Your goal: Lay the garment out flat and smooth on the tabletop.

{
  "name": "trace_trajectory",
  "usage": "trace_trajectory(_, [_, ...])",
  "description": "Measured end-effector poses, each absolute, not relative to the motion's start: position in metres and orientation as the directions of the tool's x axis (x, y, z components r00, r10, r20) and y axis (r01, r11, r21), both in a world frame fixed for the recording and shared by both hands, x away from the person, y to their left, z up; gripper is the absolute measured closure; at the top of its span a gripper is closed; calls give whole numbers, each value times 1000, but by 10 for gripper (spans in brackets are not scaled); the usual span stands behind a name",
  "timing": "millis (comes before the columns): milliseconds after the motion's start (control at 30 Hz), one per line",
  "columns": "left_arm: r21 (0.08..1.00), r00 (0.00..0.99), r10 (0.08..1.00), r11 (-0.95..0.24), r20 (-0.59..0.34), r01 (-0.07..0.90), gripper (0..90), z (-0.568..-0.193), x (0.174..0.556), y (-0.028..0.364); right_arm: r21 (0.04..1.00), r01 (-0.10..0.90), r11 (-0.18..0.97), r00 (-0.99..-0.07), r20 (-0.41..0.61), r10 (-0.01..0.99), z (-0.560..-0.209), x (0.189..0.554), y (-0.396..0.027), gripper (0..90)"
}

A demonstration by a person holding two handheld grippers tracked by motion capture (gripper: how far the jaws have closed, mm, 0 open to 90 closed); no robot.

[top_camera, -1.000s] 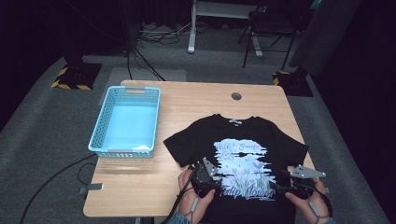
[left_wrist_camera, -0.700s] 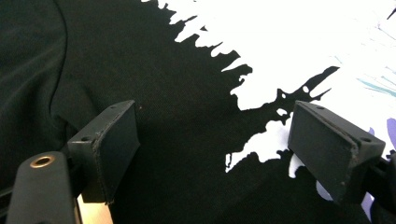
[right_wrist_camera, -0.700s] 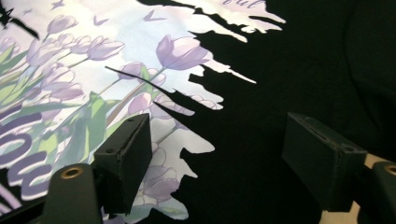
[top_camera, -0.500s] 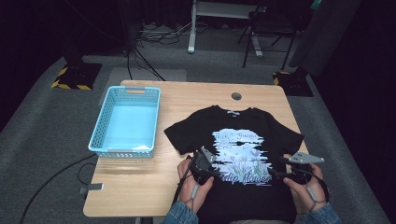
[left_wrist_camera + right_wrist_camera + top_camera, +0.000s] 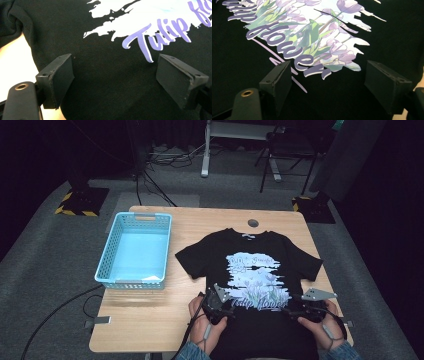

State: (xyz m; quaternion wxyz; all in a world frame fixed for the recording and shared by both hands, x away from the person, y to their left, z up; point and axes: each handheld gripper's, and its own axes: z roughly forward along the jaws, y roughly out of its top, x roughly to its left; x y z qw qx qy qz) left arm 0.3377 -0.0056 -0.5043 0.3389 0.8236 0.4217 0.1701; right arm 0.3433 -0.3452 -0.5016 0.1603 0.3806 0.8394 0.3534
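A black T-shirt [image 5: 250, 251] with a pale tulip print and purple lettering lies spread face up on the wooden table [image 5: 150, 320], collar toward the far edge. My left gripper [image 5: 223, 301] hovers over the shirt's lower left part, jaws wide open above plain black cloth [image 5: 110, 82] beside the lettering, with nothing between them. My right gripper [image 5: 292, 308] is over the lower right part, open, with its jaws straddling the bottom of the print [image 5: 322, 57]. They have just been opening a little and pinch no cloth.
A light blue plastic basket [image 5: 107, 257] stands on the table's left half, apart from the shirt's left sleeve. A round cable hole [image 5: 253, 223] sits near the far edge. Chair and desk legs [image 5: 205, 150] stand on the grey floor beyond the table.
The shirt has shifted a little toward the far edge and lies flatter. The right gripper has edged left over the print. The left gripper has barely moved.
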Motion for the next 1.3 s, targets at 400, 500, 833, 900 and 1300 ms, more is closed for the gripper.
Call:
trace_trajectory(400, [710, 586, 810, -409, -6, 573, 149, -505, 395, 0, 714, 540, 445, -637, 2, 771, -501, 401, -338, 214])
trace_trajectory(500, [712, 579, 815, -401, -11, 577, 148, -505, 402, -1, 718, 543, 435, -626, 1, 780, -501, 412, -339, 210])
trace_trajectory(833, [719, 523, 852, -374, 18, 585, 131, -493, 386, 0, 714, 559, 421, -614, 15, 789, -494, 411, -342, 198])
trace_trajectory(900, [731, 528, 849, -372, 18, 572, 130, -487, 377, -1, 727, 547, 414, -619, 19, 785, -490, 407, -342, 200])
trace_trajectory(1300, [770, 551, 833, -385, 54, 508, 125, -449, 341, 5, 763, 467, 446, -679, -13, 734, -452, 375, -334, 198])
